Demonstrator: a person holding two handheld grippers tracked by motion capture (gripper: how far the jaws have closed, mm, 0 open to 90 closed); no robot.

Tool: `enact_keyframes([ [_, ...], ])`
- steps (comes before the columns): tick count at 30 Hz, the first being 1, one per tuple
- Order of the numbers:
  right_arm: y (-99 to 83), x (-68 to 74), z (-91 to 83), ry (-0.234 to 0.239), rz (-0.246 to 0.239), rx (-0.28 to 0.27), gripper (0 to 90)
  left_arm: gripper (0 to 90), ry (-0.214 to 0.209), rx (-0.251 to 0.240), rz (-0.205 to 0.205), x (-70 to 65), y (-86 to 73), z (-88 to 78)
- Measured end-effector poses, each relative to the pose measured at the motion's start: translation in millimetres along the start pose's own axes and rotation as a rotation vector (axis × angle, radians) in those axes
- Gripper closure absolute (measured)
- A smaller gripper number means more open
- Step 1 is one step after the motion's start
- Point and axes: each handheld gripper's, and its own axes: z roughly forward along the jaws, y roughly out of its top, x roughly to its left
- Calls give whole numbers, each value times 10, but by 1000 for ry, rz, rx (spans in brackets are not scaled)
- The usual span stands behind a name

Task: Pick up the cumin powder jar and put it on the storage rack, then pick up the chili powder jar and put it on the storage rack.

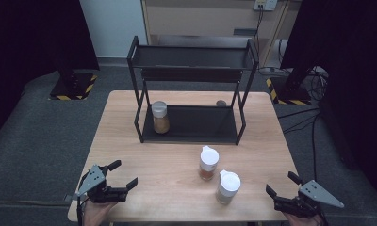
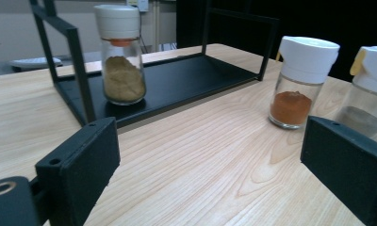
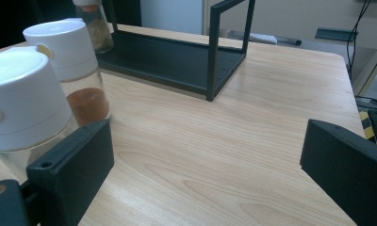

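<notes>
Glass spice jars are sitting in three places on the pale wooden desk [image 1: 130,141]. One jar with a grey-white cap [image 1: 160,117], roughly half filled with a yellowish-tan powder, is standing upright on the lower tray of the black metal rack [image 1: 191,123], at that tray's left end. The rack is occupying the far middle of the desk, and its upper shelf is holding nothing.

Two more jars are standing upright just beside each other, apart from the rack, toward the near edge and right of centre. The orange-powder jar [image 1: 208,163], white-capped, is holding a low layer of rust-orange spice. The grey-powder jar [image 1: 227,186], nearer the edge, is carrying a white flip cap and a pale grey filling.

At the near left corner the left tongs [image 1: 122,174] are hovering with jaws spread wide, gripping nothing. At the near right corner the right tongs [image 1: 280,184] are likewise gaping wide and holding nothing, with the grey-powder jar nearest to them.
</notes>
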Motion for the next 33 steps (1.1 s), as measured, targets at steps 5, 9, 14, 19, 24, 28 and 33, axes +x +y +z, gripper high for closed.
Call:
enact_keyframes([
  [5,2,1,6,3,-1,3,37,36,0,-5,2,4,-3,-31],
  [9,0,0,8,0,0,2,37,31,-16,3,-1,23,-5,-17],
  [14,0,1,8,-1,2,3,37,33,-30,5,6,27,2,-14],
  [19,1,2,2,1,1,3,37,35,-30,33,46,-17,39,11],
  [24,3,3,4,-1,0,6,37,37,-35,41,60,-28,49,30],
  [28,6,9,10,-6,3,8,35,37,-42,41,58,-28,49,32],
  [33,20,0,28,6,5,18,33,37,-46,39,59,-28,50,29],
])
